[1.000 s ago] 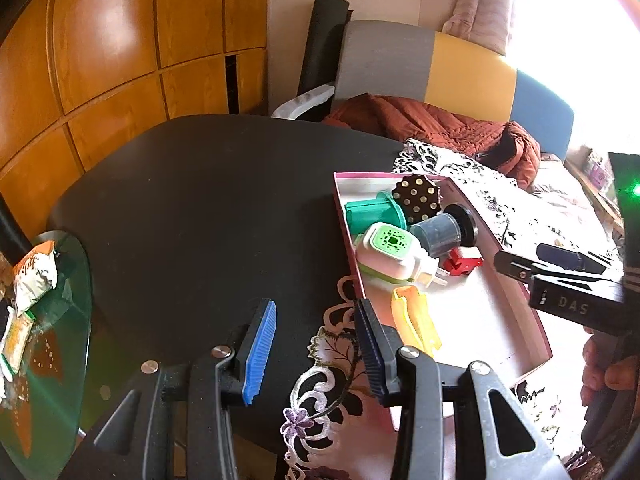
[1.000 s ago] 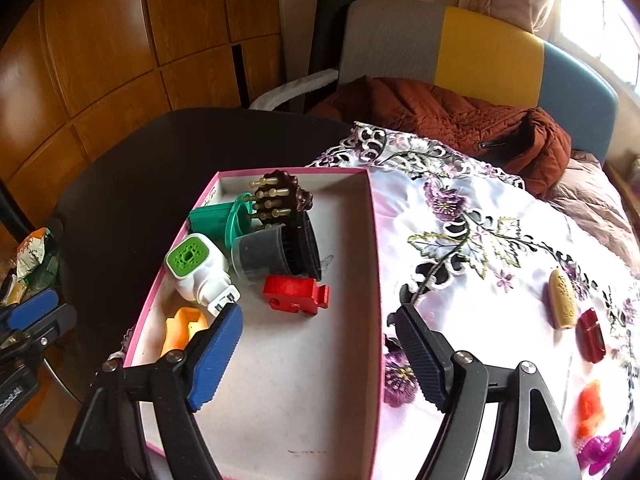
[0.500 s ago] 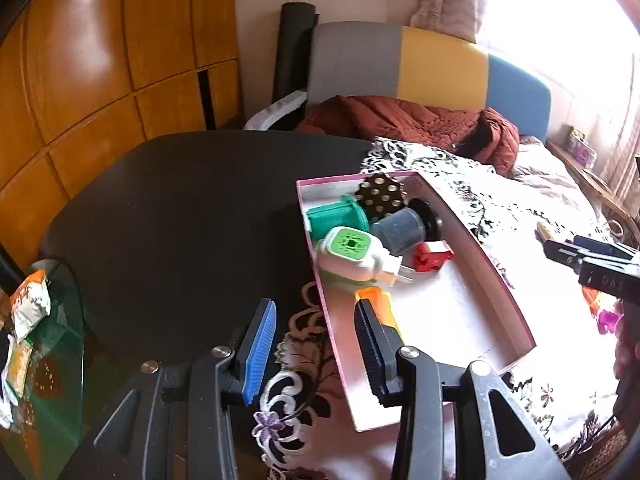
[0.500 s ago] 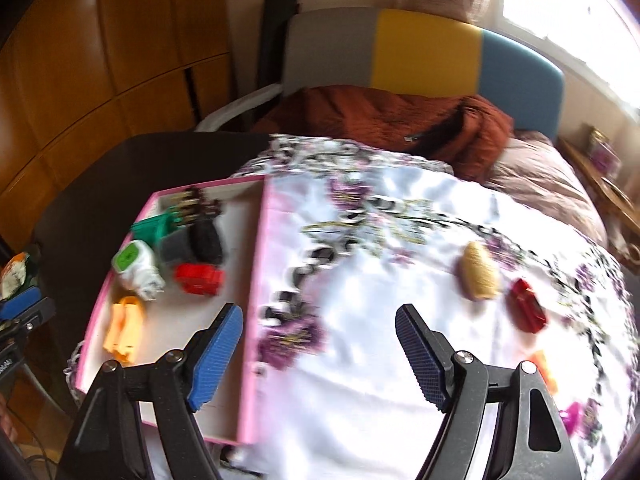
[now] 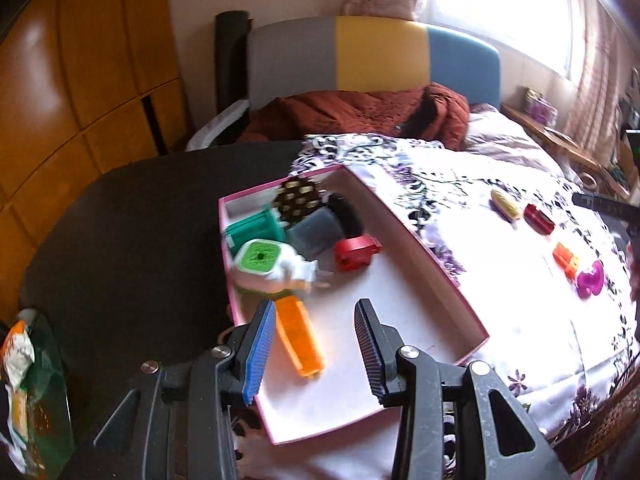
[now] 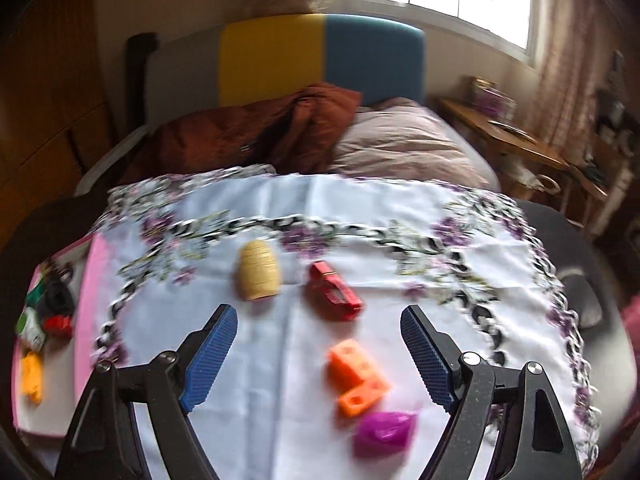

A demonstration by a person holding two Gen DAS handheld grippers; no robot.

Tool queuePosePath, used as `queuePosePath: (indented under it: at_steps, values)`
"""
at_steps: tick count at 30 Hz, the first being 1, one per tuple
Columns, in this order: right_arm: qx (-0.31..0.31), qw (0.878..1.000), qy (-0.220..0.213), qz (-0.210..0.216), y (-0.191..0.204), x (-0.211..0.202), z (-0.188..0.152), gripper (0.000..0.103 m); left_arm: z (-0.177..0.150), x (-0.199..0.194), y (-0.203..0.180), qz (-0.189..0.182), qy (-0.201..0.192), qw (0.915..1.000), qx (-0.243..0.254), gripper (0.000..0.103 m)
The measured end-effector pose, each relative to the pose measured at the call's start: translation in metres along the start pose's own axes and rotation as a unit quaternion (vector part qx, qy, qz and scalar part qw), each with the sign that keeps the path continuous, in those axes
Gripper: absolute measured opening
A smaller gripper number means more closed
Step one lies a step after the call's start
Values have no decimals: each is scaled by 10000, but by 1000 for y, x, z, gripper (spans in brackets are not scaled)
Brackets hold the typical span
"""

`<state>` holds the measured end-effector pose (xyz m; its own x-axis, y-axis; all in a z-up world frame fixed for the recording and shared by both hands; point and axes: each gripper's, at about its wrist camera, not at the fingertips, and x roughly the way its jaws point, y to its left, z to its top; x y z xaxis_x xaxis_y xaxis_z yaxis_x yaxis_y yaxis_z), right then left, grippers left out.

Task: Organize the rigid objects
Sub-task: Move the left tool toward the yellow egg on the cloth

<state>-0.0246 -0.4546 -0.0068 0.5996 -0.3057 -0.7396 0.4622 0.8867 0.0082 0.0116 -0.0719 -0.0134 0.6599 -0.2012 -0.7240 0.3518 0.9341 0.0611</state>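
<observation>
A: Looking along the left gripper (image 5: 316, 344), we see its jaws partly open and holding nothing, above the near end of the pink box (image 5: 416, 236). The box lies by the left edge of the floral cloth (image 5: 472, 184), its left wall over the bare dark desk (image 5: 120, 240).

B: Inside, we count a green-faced plug (image 5: 264, 264), a teal piece (image 5: 252, 228), a dark cylinder (image 5: 320, 228), a studded brown piece (image 5: 298, 198), a red block (image 5: 356, 252) and an orange piece (image 5: 300, 336), all crowded along the left wall; the right half of the floor is bare.

A: Our right gripper (image 6: 318, 356) has its jaws opening wide with nothing gripped. Under them lies the orange block (image 6: 356, 380), touching a magenta piece (image 6: 384, 432).

B: Farther on we see a yellow oval (image 6: 258, 276) and a red clip (image 6: 334, 290), just beside each other, well in from every cloth edge. Open cloth surrounds all four.
</observation>
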Motion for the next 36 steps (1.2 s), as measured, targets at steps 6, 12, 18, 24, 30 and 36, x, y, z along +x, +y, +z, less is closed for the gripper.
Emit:
queuePosePath:
  at_steps: [6, 12, 18, 24, 30, 36]
  values:
    - [1423, 9891, 155, -353, -66, 18, -3, 85, 13, 3, -32, -165, -88, 9992, 365, 41]
    - [1911, 9809, 256, -256, -81, 22, -7, 85, 25, 8, -66, -440, -145, 9969, 638, 41]
    - [2005, 9788, 330, -240, -85, 24, -9, 87, 33, 14, -95, -634, -153, 9939, 887, 41]
    - [2168, 9752, 413, -179, -91, 27, -11, 87, 38, 20, -120, -778, -113, 9907, 1110, 41]
    - [2238, 9737, 410, -139, -92, 26, -11, 87, 41, 25, -140, -882, -66, 9877, 1286, 41]
    - [2334, 9715, 393, -89, -96, 25, -11, 88, 44, 35, -159, -979, 45, 9847, 1438, 41]
